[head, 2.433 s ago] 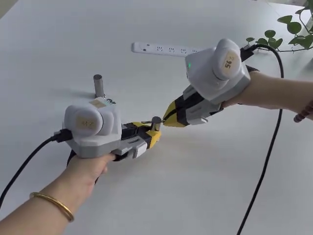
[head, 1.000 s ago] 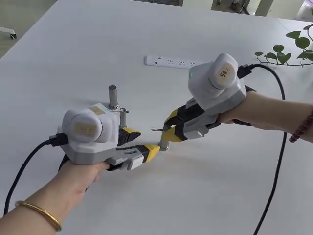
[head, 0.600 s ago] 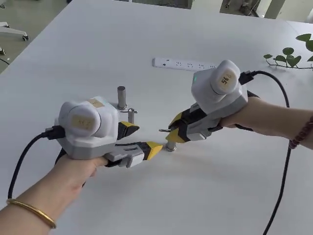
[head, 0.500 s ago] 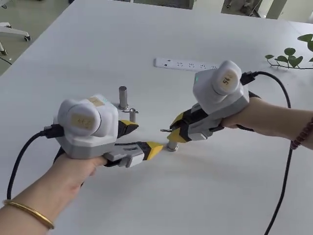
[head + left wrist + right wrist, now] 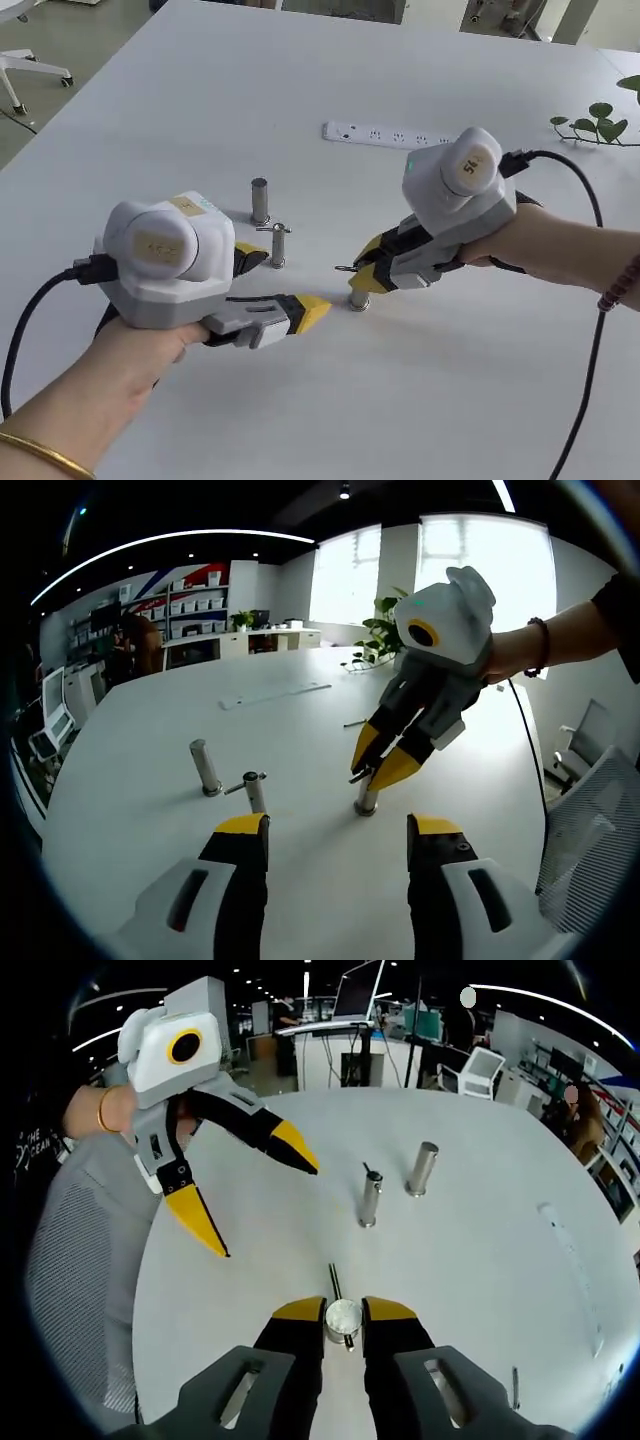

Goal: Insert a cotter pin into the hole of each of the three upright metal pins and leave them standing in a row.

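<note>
Right gripper view has my right gripper (image 5: 343,1306) clamped on the top of the near metal pin (image 5: 343,1320), cotter pin (image 5: 335,1282) poking through, its foot on the table (image 5: 480,1290); my left gripper (image 5: 338,825) hangs beside it, jaws wide apart. I'd ease the right jaws open slowly and lift straight off, leaving it upright in line with the second pin (image 5: 370,1198) and the bare pin (image 5: 423,1168).

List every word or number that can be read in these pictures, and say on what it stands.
"54", second digit unsure: round label on the right hand-held gripper.
Too blurred to read: pale label on the left hand-held gripper.
</note>
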